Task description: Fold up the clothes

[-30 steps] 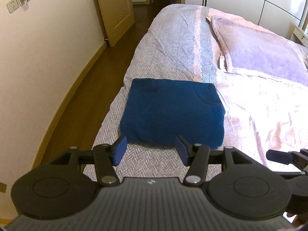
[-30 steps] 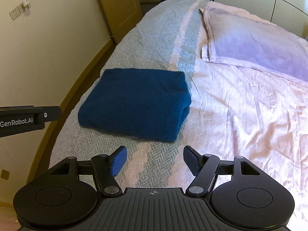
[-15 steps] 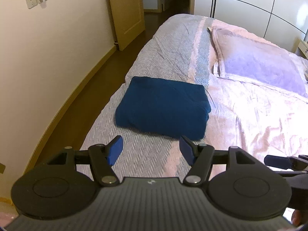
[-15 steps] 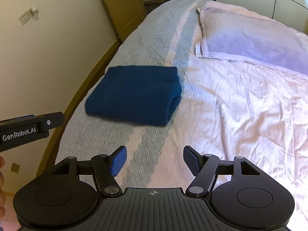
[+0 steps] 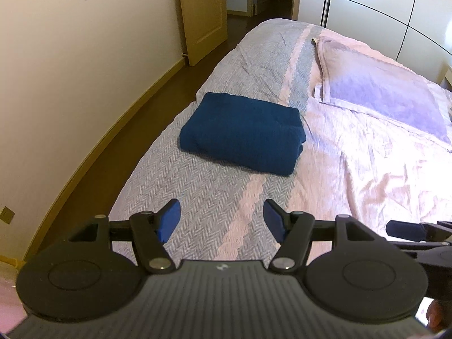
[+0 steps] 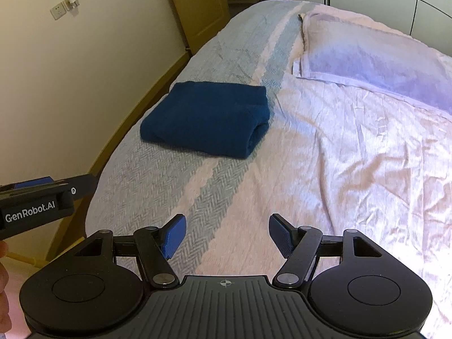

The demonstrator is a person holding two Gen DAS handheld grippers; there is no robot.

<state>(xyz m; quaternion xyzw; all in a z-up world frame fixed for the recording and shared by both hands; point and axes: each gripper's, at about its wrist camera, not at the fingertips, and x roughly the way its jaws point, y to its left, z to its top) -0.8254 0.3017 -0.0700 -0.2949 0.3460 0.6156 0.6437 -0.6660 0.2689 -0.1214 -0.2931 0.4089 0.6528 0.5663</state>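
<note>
A dark blue garment point(image 5: 244, 132) lies folded into a neat rectangle on the bed, near its left edge; it also shows in the right wrist view point(image 6: 207, 118). My left gripper point(image 5: 221, 220) is open and empty, held above the bedspread well short of the garment. My right gripper point(image 6: 226, 234) is open and empty too, likewise back from the garment. The left gripper's body shows at the left edge of the right wrist view point(image 6: 36, 206). A part of the right gripper shows at the right edge of the left wrist view point(image 5: 406, 230).
The bed has a grey herringbone bedspread point(image 5: 197, 197) and a pale pink wrinkled sheet point(image 5: 381, 175). A lilac pillow point(image 5: 381, 90) lies at the far right. A cream wall and wooden floor point(image 5: 135, 121) run along the bed's left side, with a wooden door point(image 5: 203, 14) beyond.
Both grippers have pulled back and up from the folded garment, which now looks smaller and farther away. The garment has not moved. Both grippers stay open.
</note>
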